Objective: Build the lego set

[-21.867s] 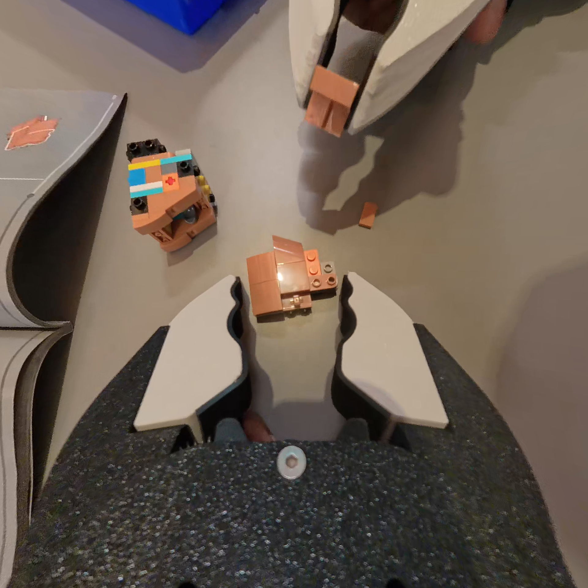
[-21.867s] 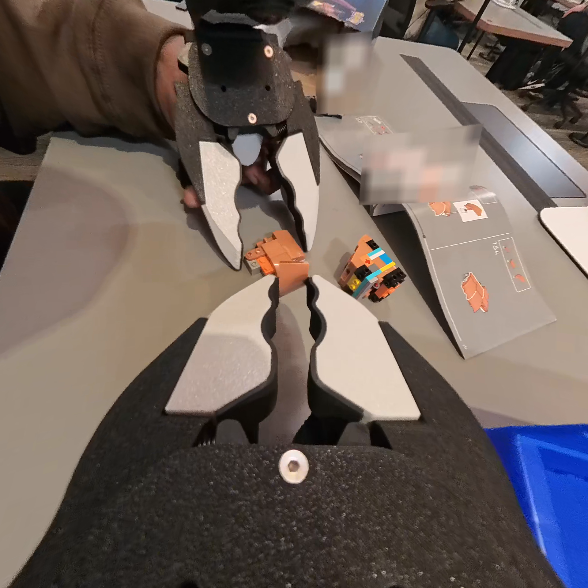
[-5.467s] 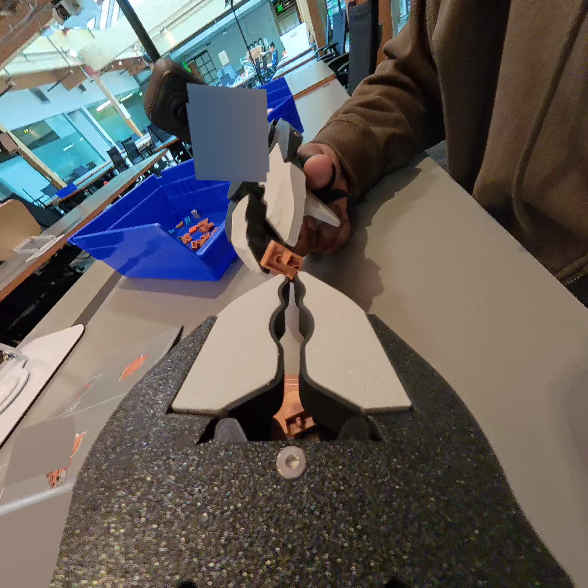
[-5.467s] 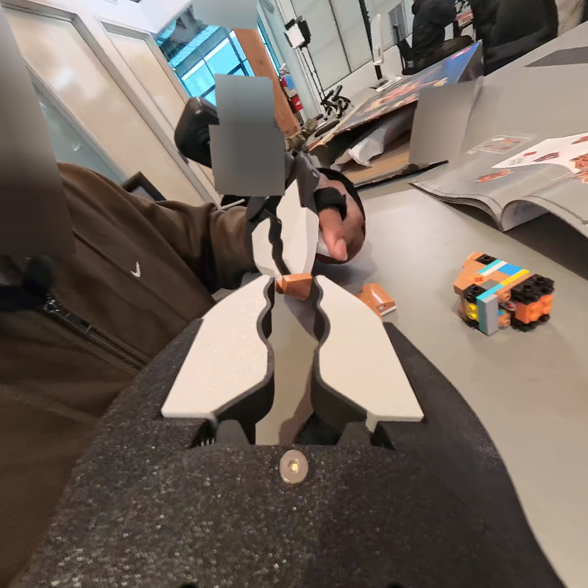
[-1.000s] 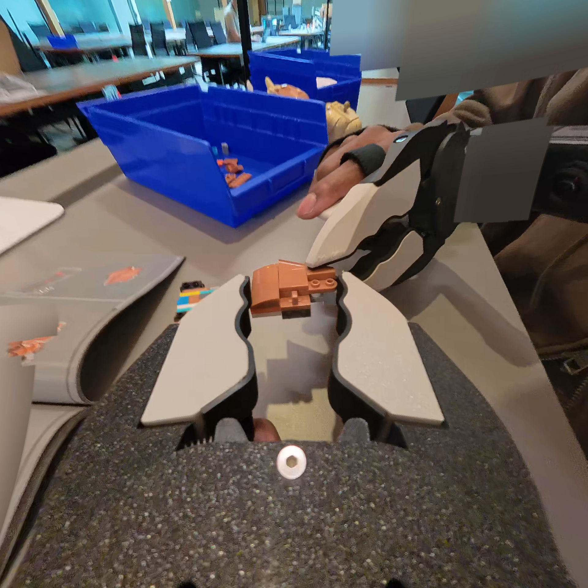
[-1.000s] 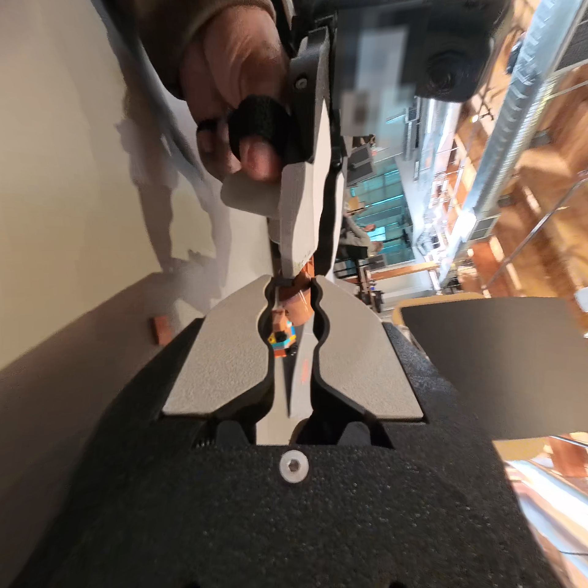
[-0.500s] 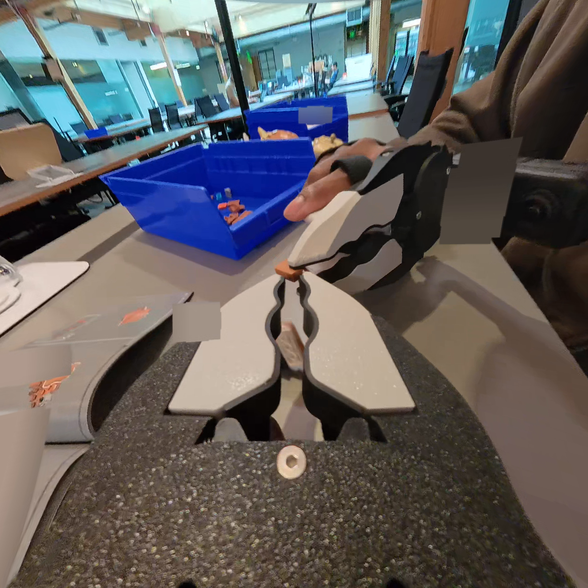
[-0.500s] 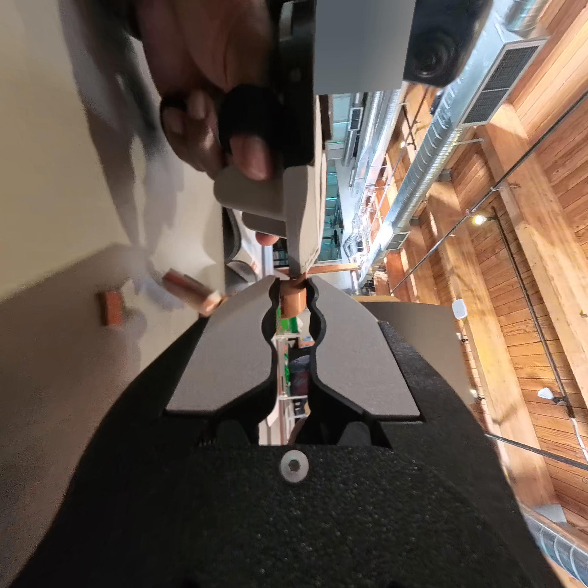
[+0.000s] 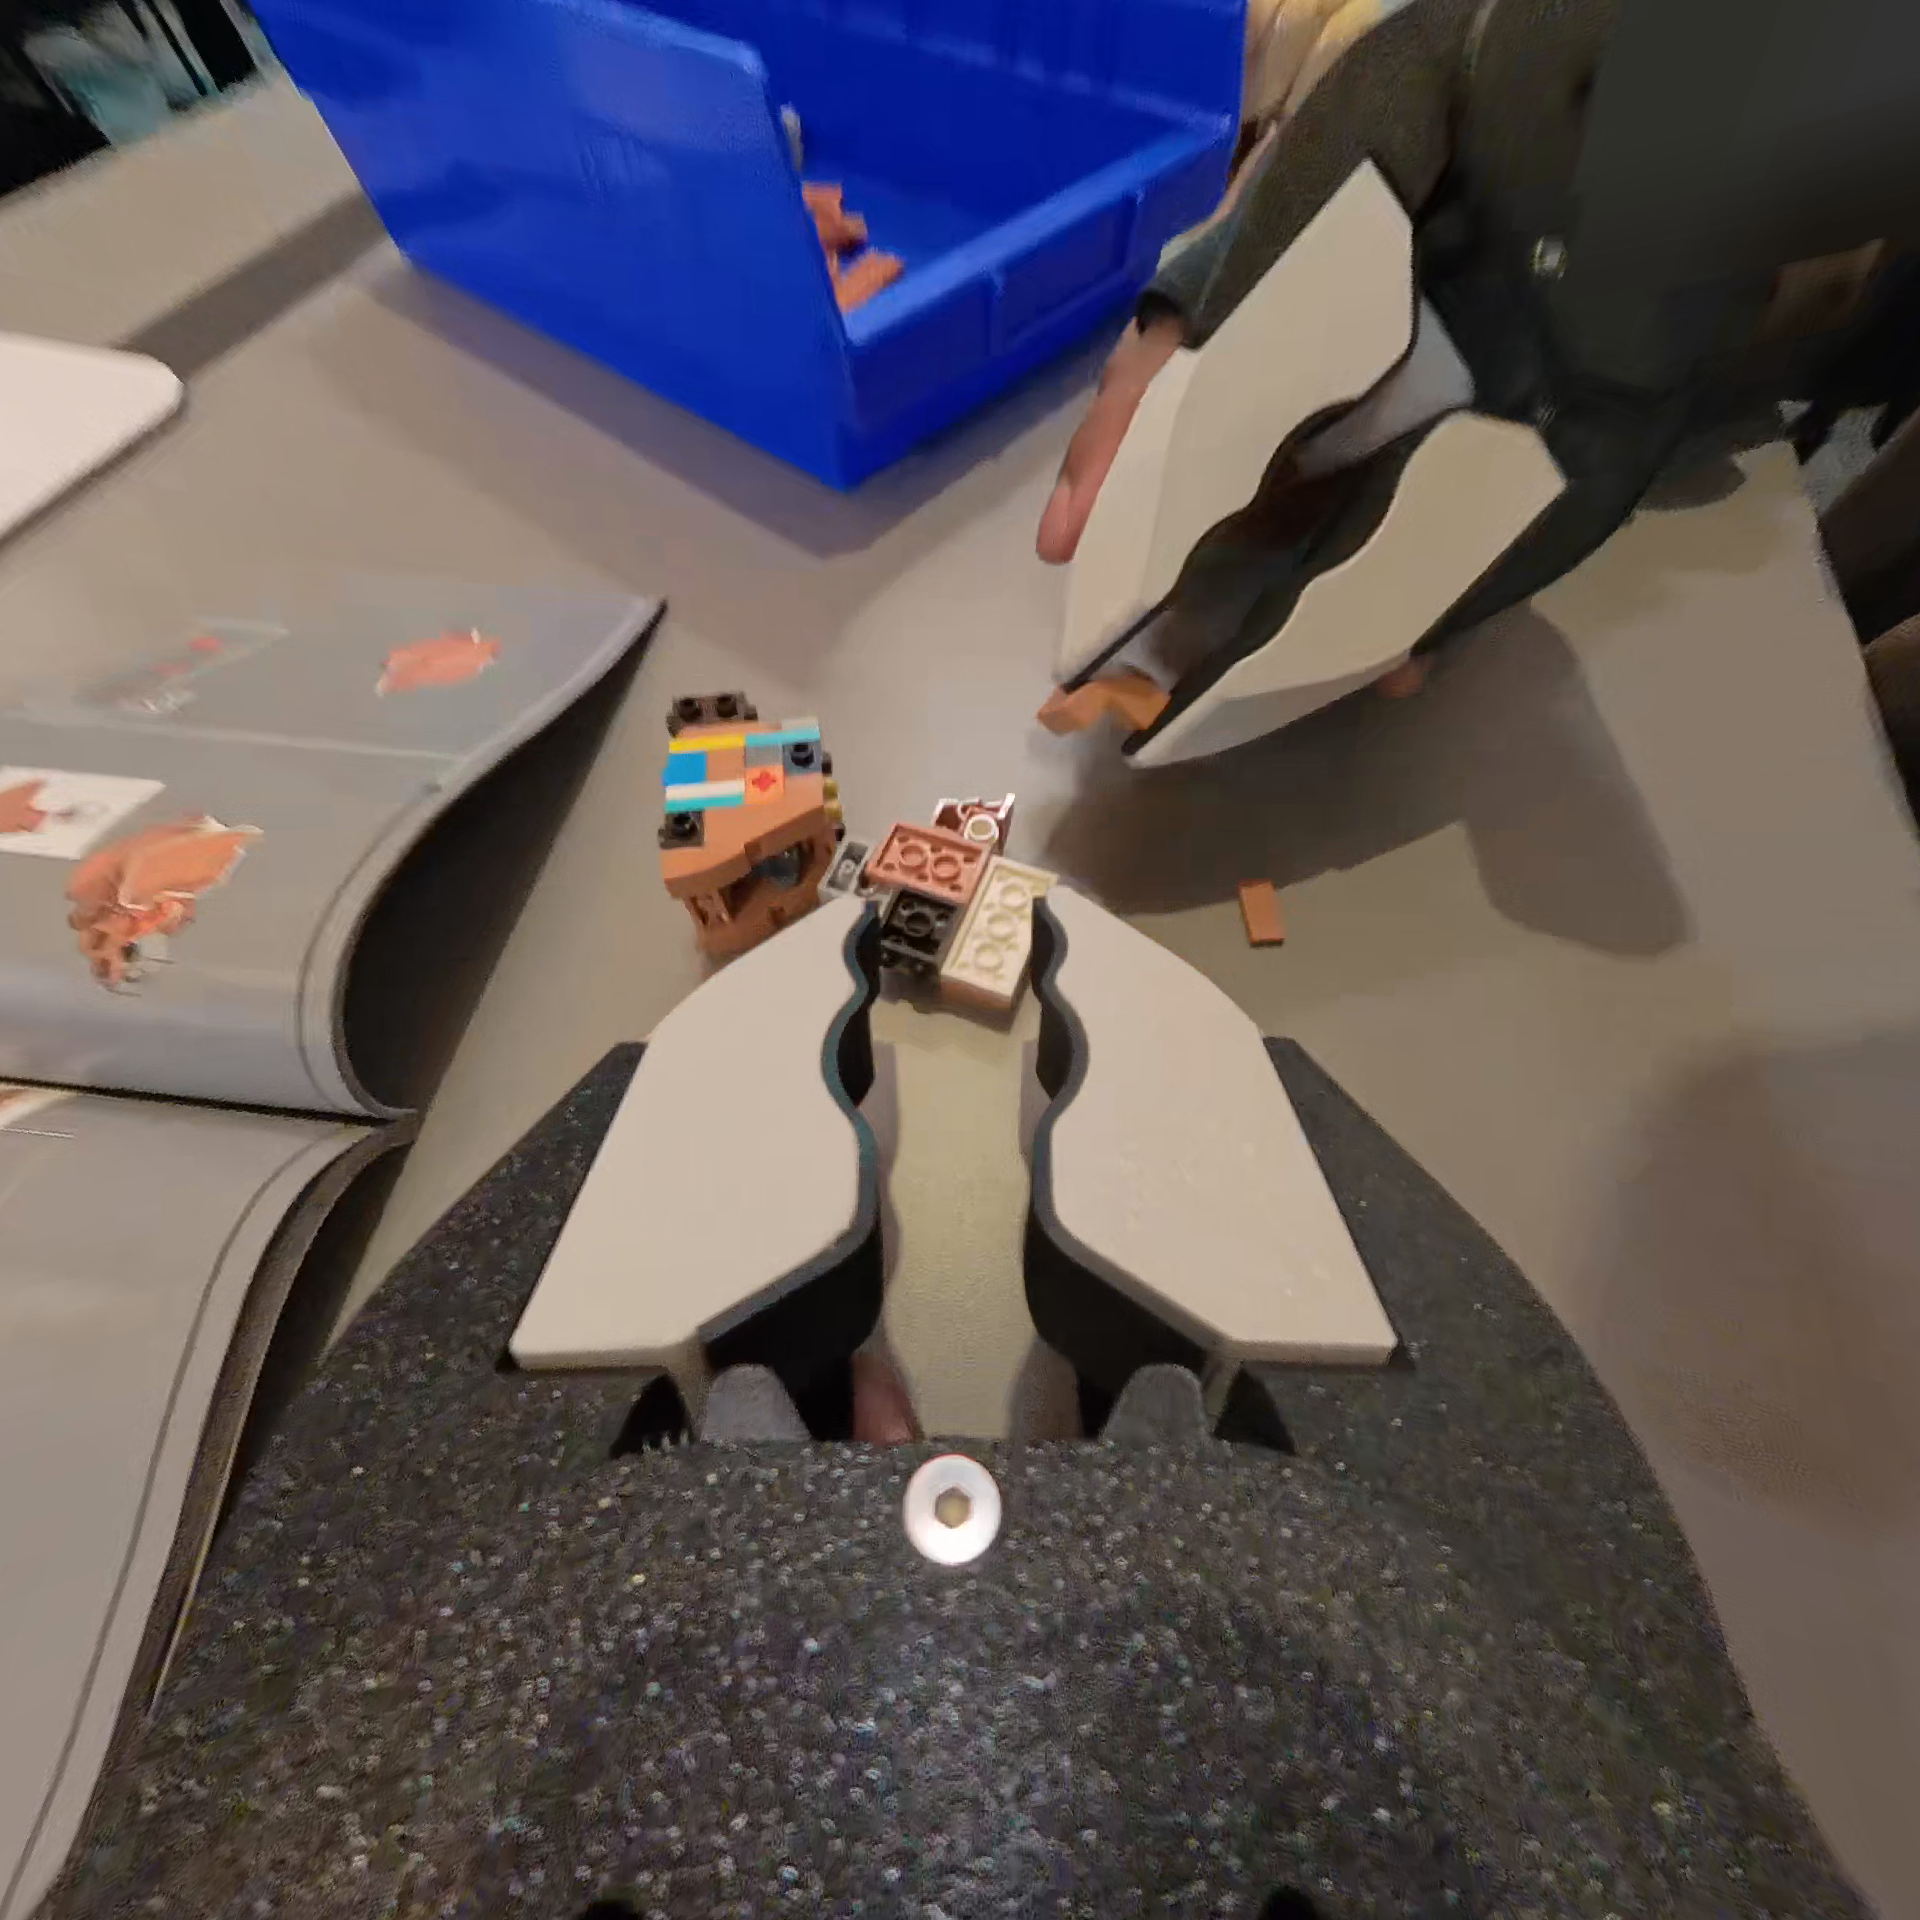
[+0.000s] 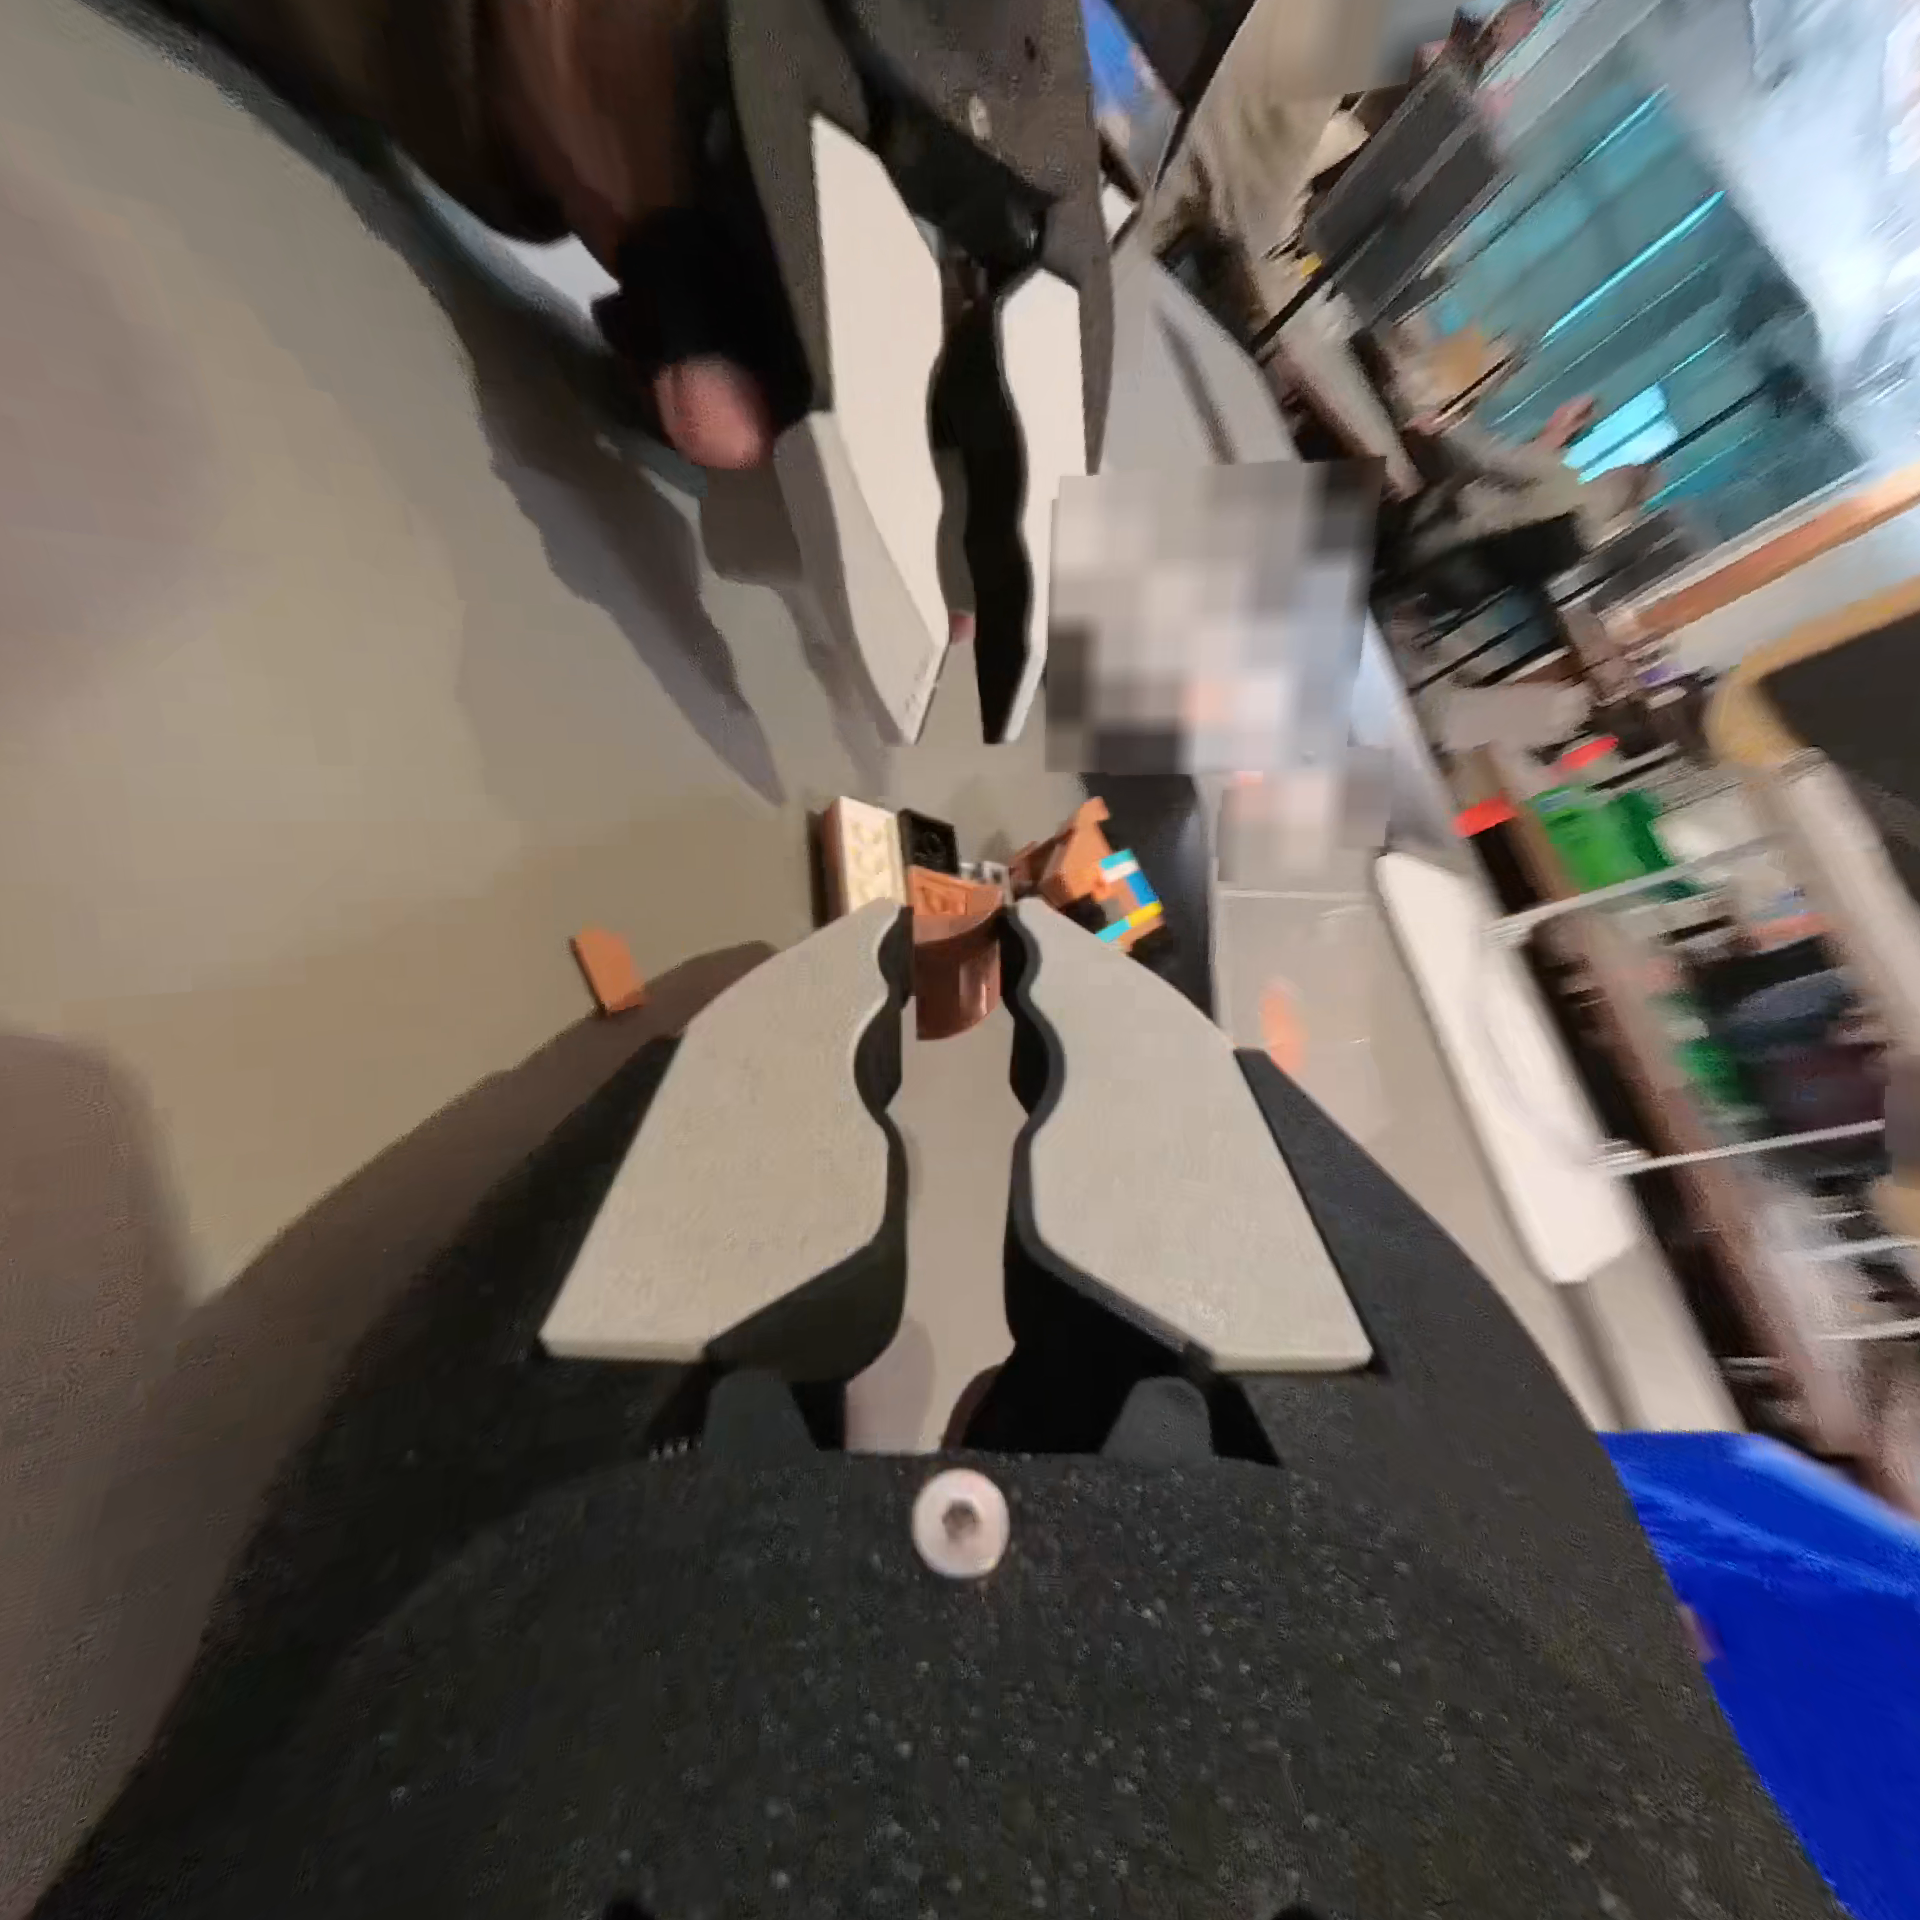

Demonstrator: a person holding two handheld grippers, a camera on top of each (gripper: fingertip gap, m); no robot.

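Note:
A small brown, black and tan lego sub-assembly [image 9: 930,868] lies upside down on the grey table. It sits at the tips of my left gripper [image 9: 951,920], which is open and not gripping it. In the right wrist view the sub-assembly [image 10: 868,857] lies just below the left gripper [image 10: 956,727]. My right gripper [image 10: 956,914] is shut on a brown curved lego piece [image 10: 951,987]. In the left wrist view the right gripper [image 9: 1101,717] hovers to the upper right with that piece [image 9: 1091,707]. A brown lego build with blue, yellow and teal stripes [image 9: 743,821] stands beside the sub-assembly.
A small brown tile [image 9: 1259,911] lies loose on the table right of the sub-assembly. A blue bin [image 9: 727,208] with brown pieces stands at the back. An open instruction booklet [image 9: 260,831] lies at the left. A white flat object [image 9: 62,416] is at the far left. About 4 cm separates my left fingertips from my right. The right tips stand about 5 cm off the small brown tile [image 9: 1259,911]. It is also in sight in the right wrist view [image 10: 617,960].
My left gripper has opened, and the sub-assembly it held in the air now lies on the table. My right gripper has drawn away, still holding the brown piece. Both now point down at the table.

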